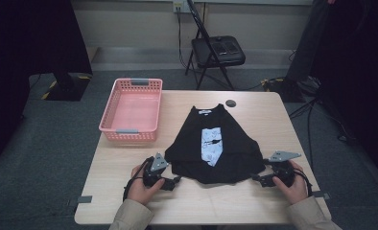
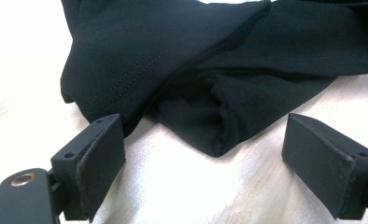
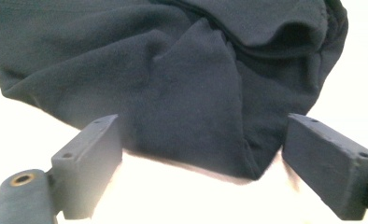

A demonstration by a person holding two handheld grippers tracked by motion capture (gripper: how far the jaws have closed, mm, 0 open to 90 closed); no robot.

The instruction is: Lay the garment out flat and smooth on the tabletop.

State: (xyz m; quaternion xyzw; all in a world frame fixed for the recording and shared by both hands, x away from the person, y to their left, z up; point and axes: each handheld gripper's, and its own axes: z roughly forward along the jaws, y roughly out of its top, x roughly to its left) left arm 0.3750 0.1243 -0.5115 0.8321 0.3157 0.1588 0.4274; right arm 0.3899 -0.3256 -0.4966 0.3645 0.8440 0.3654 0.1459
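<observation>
1. Black fabric of a T-shirt (image 1: 211,143) is spread flat near the middle of the wooden table (image 1: 254,201), collar at the far end and hem toward the person; a pale blue printed panel (image 1: 212,145) runs down its front.

2. The left gripper (image 1: 172,182) is held in the left hand (image 1: 141,187) at the near-left corner of the T-shirt, low over the tabletop and pointed toward the garment.

3. In the left gripper view, the T-shirt's (image 2: 210,70) folded corner is seen lying on the table ahead of the two black jaws. The jaws are set wide apart; bare tabletop lies between them, and no cloth is pressed by either pad. The tip of the fold reaches toward the gap without being gripped.

4. The right gripper (image 1: 258,179) is held in the right hand (image 1: 292,184) at the near-right corner of the garment, also low and aimed inward.

5. In the right gripper view, a bunched fold of the T-shirt (image 3: 187,93) hangs toward the gap between the jaws. These jaws are likewise spread wide; the cloth lies just beside the right-hand pad in that view, but whether it touches cannot be told. Nothing is clamped.

6. A pink plastic basket (image 1: 111,125) stands on the far-left part of the table, well apart from the T-shirt.

7. A small dark round object (image 1: 231,102) lies on the table just beyond the collar.

8. A black folding chair (image 1: 215,50) stands on the floor behind the table.
</observation>
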